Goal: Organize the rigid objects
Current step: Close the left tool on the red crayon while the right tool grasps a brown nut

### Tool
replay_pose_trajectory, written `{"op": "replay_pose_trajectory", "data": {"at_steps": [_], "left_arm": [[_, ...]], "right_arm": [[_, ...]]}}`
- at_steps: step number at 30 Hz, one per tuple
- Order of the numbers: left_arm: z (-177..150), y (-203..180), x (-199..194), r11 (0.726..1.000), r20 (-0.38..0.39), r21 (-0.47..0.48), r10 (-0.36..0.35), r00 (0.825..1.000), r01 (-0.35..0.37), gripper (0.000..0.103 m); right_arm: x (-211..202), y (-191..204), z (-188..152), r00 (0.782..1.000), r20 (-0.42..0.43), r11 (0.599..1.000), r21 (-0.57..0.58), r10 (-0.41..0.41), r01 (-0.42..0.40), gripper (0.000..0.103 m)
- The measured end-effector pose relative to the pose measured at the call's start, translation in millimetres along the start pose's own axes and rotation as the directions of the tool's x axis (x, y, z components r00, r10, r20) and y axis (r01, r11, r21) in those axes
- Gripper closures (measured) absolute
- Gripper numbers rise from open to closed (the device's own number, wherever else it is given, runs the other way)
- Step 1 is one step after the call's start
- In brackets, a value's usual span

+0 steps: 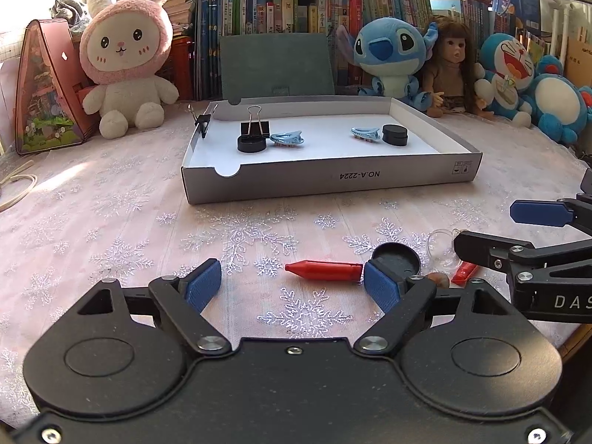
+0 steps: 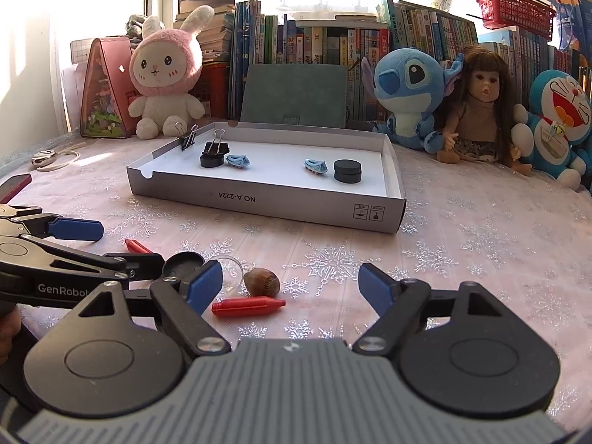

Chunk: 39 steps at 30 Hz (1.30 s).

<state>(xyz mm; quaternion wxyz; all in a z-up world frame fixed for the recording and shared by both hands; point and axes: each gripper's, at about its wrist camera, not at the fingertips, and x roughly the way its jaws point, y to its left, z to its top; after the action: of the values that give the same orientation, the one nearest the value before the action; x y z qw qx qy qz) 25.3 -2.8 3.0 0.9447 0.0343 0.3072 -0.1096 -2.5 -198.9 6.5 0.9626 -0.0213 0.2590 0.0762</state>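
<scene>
On a snowflake tablecloth [image 1: 111, 222] before bookshelves, sorting partway done: box lid [image 1: 333, 181] already holding clips and black discs. Left gripper [image 1: 292, 283] and right gripper [image 2: 290, 285] hovering wide open, empty. Still lying loose in front: red crayons [image 1: 323, 271], black cap [image 1: 397, 259], shell [image 2: 262, 282].

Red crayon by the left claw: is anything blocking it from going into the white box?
Nothing visible blocks it. The red crayon lies on bare tablecloth just ahead of the open left gripper, and the stretch up to the box looks clear. Only the box's low front wall must be lifted over.
</scene>
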Motion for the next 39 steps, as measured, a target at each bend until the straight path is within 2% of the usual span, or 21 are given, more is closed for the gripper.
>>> {"op": "replay_pose_trajectory", "data": {"at_steps": [7,16,23,28,32,34,39], "left_arm": [[1,1,-1,1.000,0.006,-0.004,-0.014,1.000,0.014,0.027],[0,-6,-2,0.999,0.014,0.019,-0.038,0.999,0.038,0.045],[-1,-7,-1,0.999,0.022,0.020,-0.039,0.999,0.039,0.049],[0,-7,-1,0.999,0.022,0.019,-0.045,0.999,0.044,0.053],[1,-6,-1,0.999,0.024,0.006,-0.038,0.999,0.038,0.060],[1,-4,0,0.999,0.025,-0.014,-0.032,0.999,0.032,0.061],[4,-2,1,0.999,0.024,-0.039,-0.028,0.999,0.028,0.061]], "right_arm": [[-2,-9,0,0.999,-0.003,0.999,0.020,-0.042,0.042,0.022],[5,3,-3,0.999,-0.020,1.000,-0.009,-0.029,0.028,0.029],[13,11,-4,1.000,-0.028,1.000,0.001,-0.011,0.011,0.031],[14,15,-4,0.999,-0.033,1.000,-0.010,-0.007,0.006,0.037],[15,15,-3,0.999,-0.037,1.000,-0.010,-0.006,0.006,0.049],[14,15,-3,0.999,-0.039,1.000,-0.010,-0.005,0.005,0.053],[14,16,-1,0.999,-0.044,1.000,-0.025,0.003,-0.005,0.074]]}}
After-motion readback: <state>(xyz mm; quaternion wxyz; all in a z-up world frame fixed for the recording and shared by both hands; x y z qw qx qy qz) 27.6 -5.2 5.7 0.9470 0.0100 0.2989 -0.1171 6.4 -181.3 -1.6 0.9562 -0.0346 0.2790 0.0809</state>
